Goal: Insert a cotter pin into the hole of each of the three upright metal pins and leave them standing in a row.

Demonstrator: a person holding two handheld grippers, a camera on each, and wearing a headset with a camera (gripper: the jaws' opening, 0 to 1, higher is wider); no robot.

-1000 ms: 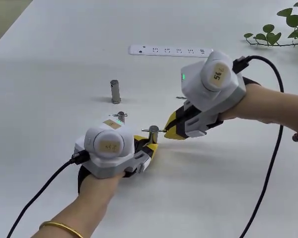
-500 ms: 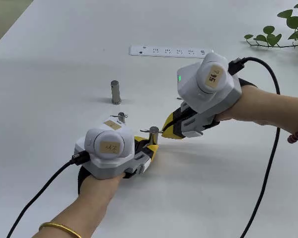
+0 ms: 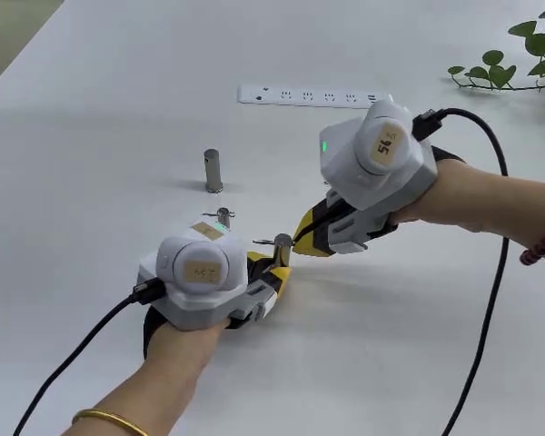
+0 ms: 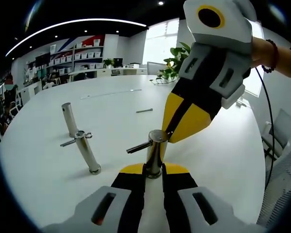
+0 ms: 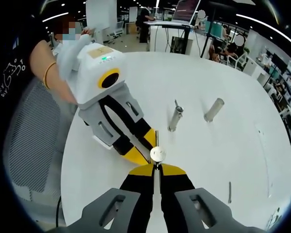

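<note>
Steel, probably stiff, light and slick: the metal pin [image 4: 156, 145] stands clamped low between the jaws of the left tool [image 4: 153, 170]. Just beyond, the right tool [image 5: 156, 167] is pinched narrow on the thin cotter pin [image 4: 138, 146], best held squarely near its end.

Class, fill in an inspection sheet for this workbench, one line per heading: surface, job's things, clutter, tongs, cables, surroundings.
Surface: white table, bare around the work.
Job's things: far pin upright, no cotter; middle pin upright with fitted cotter; near pin upright, held cotter pin poking through its hole.
Clutter: power strip; loose thin metal piece, perhaps a spare cotter.
Tongs: left tongs shut on the near pin's base; right tongs shut on the held cotter pin.
Cables: left cable and right cable trail across the table.
Surroundings: plant; open office with shelves; mesh chair.
</note>
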